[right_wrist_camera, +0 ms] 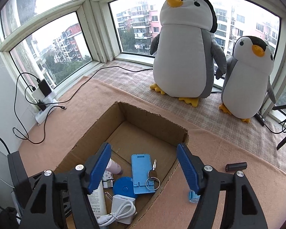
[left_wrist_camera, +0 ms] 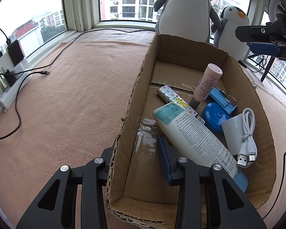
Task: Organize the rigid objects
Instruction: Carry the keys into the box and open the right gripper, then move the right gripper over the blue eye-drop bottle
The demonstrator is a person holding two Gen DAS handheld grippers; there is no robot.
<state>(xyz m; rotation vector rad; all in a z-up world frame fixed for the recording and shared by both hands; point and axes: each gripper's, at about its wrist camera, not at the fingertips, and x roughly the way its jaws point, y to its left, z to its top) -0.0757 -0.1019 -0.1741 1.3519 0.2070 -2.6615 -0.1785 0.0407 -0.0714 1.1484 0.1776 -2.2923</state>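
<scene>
Soft daylight from the windows [right_wrist_camera: 70,45]; sharp, fisheye-bent edges.

**Blanket-covered window ledge**

A peach fleece blanket [right_wrist_camera: 209,152] carries an open brown cardboard box [right_wrist_camera: 143,118], two plush penguins [right_wrist_camera: 183,57], a dark cylinder [right_wrist_camera: 236,166], a small clear blue-tinted bottle [right_wrist_camera: 193,197], a white power strip [right_wrist_camera: 45,112] and black cables [left_wrist_camera: 53,61].
</scene>
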